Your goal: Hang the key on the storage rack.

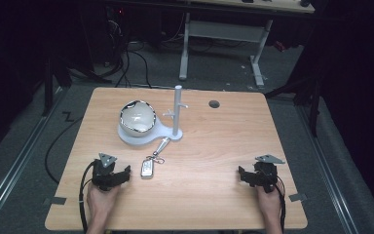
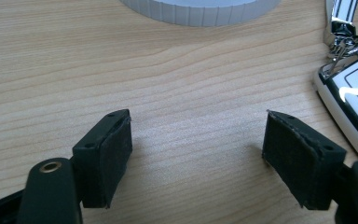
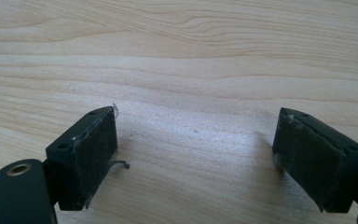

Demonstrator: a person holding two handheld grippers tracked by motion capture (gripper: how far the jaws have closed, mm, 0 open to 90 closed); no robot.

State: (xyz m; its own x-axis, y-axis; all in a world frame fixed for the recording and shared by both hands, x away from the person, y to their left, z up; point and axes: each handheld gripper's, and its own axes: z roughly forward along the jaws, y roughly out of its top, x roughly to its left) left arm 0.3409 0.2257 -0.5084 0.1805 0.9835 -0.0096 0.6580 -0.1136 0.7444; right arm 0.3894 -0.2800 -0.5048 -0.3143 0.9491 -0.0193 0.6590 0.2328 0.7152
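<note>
A white car key fob (image 1: 147,168) with a metal ring and a strap lies on the wooden table (image 1: 214,146), just right of my left gripper (image 1: 119,174). In the left gripper view the fob (image 2: 354,100) sits at the right edge, beside the right jaw, and the jaws stand wide apart over bare wood (image 2: 198,149). A white stand (image 1: 177,114) with an upright post and pegs rises from a round base that carries a shiny bowl (image 1: 137,118). My right gripper (image 1: 249,176) rests near the front right, open, with nothing between its pads (image 3: 95,149).
A round cable hole (image 1: 214,104) is in the table's far right part. The white base's ribbed rim (image 2: 200,11) lies ahead of the left gripper. Beyond the table stand a desk frame (image 1: 224,34) and cables on the floor.
</note>
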